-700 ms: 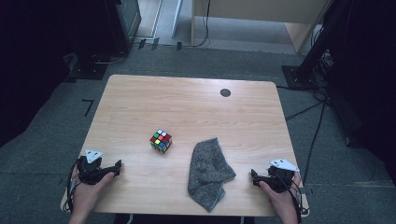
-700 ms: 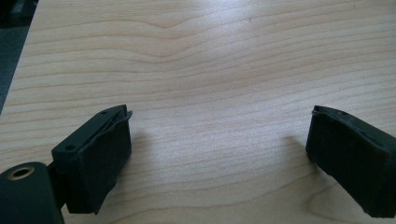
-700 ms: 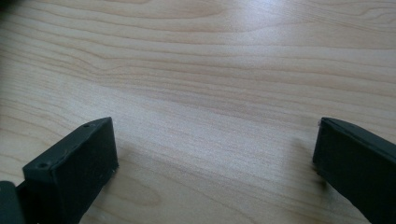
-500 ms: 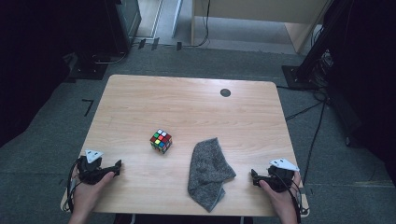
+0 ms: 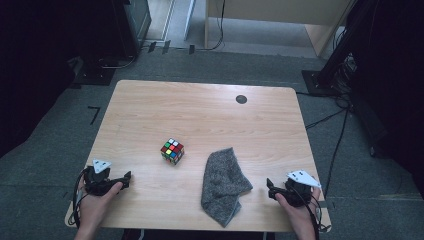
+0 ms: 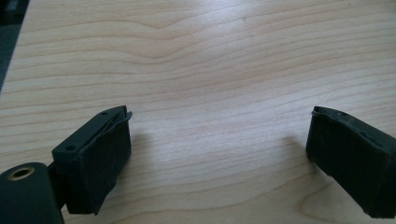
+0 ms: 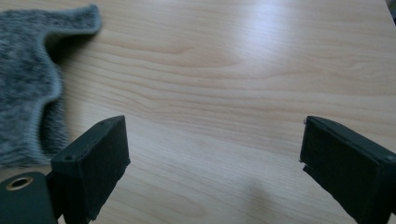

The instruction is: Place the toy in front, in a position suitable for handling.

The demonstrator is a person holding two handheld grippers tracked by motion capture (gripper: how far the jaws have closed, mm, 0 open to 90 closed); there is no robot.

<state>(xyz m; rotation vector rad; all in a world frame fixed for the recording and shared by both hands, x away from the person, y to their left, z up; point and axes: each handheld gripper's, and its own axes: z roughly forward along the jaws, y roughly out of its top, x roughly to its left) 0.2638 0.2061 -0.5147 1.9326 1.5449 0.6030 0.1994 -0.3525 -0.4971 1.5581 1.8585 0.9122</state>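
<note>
Grey cloth (image 5: 223, 184) lies crumpled on the tabletop (image 5: 200, 117) beside my right hand-held gripper (image 5: 270, 189), nothing having shifted since a moment ago, both it and my left hand-held gripper (image 5: 128, 176) spread wide, empty, ready to start.

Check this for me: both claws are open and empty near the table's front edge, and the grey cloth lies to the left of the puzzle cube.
One thing is wrong. In the high view the grey cloth lies to the right of the puzzle cube, not left. The rest holds: the left claw and the right claw are both open and empty near the front edge of the table.
</note>
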